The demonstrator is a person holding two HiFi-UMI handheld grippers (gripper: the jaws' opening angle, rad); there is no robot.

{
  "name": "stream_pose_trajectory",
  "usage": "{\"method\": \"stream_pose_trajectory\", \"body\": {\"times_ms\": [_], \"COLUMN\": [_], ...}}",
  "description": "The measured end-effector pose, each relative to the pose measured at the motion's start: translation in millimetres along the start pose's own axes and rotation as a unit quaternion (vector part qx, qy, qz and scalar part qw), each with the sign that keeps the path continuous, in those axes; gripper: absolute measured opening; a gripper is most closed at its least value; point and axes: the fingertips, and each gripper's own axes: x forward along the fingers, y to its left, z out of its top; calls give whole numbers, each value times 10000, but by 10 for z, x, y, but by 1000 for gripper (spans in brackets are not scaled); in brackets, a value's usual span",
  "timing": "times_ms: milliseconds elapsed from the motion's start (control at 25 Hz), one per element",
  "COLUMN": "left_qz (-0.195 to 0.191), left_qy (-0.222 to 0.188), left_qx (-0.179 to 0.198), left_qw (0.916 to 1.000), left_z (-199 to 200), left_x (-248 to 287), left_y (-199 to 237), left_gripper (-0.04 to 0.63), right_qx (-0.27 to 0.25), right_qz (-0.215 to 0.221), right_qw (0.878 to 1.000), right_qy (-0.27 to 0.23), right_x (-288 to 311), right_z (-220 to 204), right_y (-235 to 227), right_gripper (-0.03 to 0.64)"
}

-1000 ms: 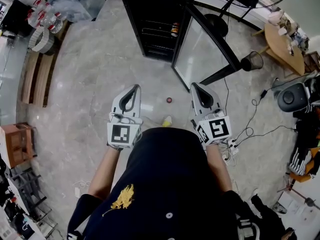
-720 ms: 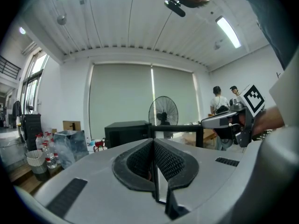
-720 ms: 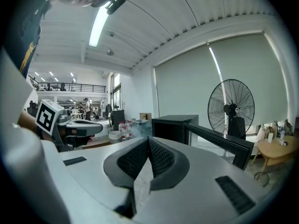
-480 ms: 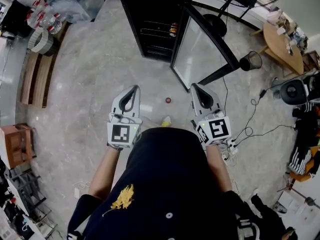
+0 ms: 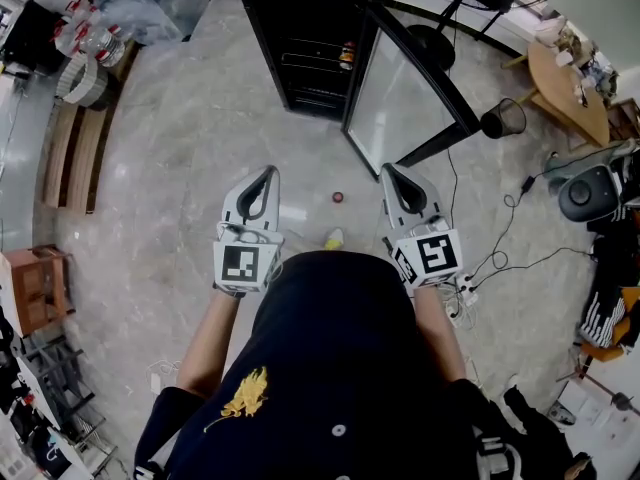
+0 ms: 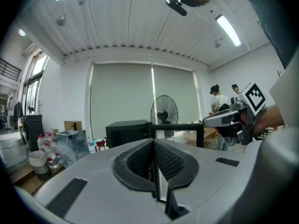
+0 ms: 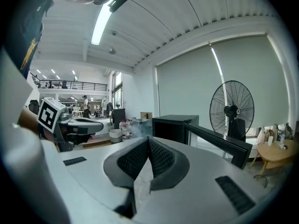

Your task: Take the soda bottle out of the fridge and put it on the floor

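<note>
Left gripper [image 5: 269, 172] and right gripper [image 5: 388, 169], jaws together, face open fridge [image 5: 312, 48] across marble floor [image 5: 180, 168].

Right gripper [image 7: 148, 140] closed — open fridge [image 7: 174, 127] ahead.

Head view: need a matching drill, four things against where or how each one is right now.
Things
1. fridge door
2. soda bottle
3. small red object
4. right gripper

States
A. jaws together, nothing held
B. inside the fridge
C. swung open
D. on the floor, in front of the fridge

Pairs: 1-C, 2-B, 3-D, 4-A
</note>
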Motion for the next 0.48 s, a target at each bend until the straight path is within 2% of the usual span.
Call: {"method": "stream_pose_trajectory", "body": {"times_ms": [120,240,480], "left_qz": [-70,-62,-189], "left_qy": [18,69,339], "left_qx": [71,58,97], "left_qw": [9999,9999,9992], "left_z": [-15,-55,-149], "left_x": [-5,-43,-42], "left_y": [-2,-6,-93], "left_gripper": [18,18,18], "right_qx": [-103,-505,-966], "right_qz": [25,91,-12], "right_qw": [9999,9986,9951], "right_qy": [12,87,221], "right_x": [14,17,-88], "right_z": [-7,-30,58], "right_y": [23,1,-273], "right_gripper": [-3,-3,-3]}}
